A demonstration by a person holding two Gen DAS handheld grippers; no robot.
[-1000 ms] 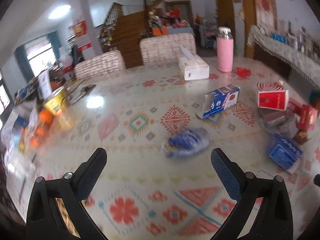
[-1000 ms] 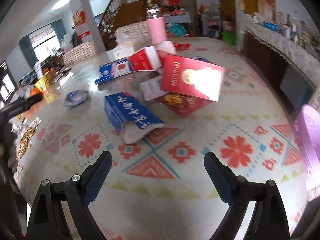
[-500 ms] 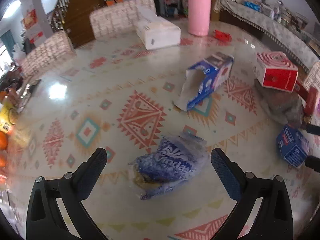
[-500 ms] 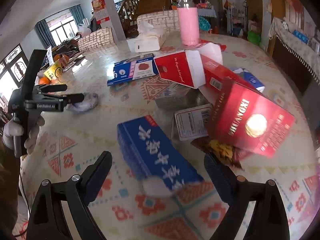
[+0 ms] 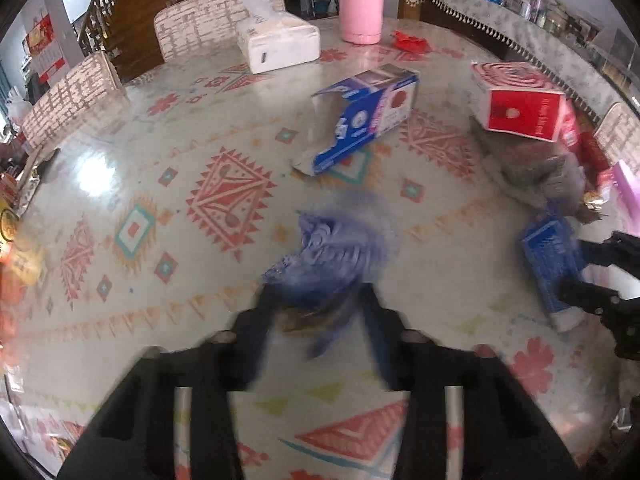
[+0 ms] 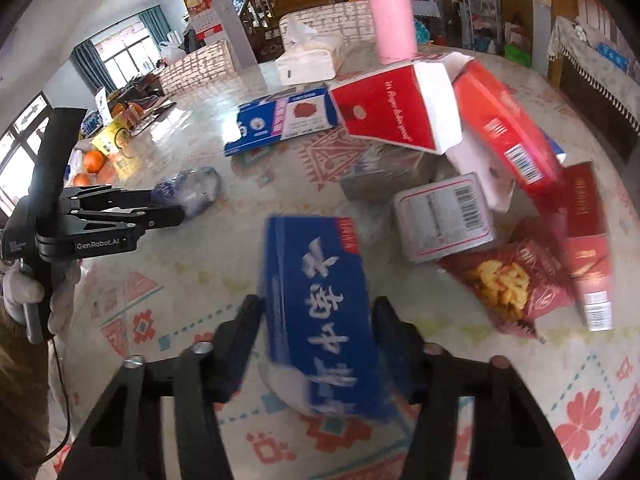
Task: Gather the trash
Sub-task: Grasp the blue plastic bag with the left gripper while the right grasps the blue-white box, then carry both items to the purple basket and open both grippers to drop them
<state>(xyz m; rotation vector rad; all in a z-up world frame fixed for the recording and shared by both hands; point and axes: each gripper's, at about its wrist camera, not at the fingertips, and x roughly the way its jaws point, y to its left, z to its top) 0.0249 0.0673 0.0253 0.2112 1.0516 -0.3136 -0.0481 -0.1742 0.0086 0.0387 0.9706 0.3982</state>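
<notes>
1. The blue wrapper point(image 5: 340, 256) lies crumpled on the table point(image 5: 168, 280), straight ahead of the left gripper point(image 5: 318, 312), its near end between the two fingers, which appear to be clamping on it; motion blur hides the contact.
2. The wrapper has no clear long axis.
3. The blue box point(image 6: 324, 312) lies flat between the right gripper point(image 6: 318, 316) fingers, which grasp its long sides.
4. Its long axis runs straight away from that gripper, far end pointing toward the trash pile point(image 6: 472, 184).
</notes>
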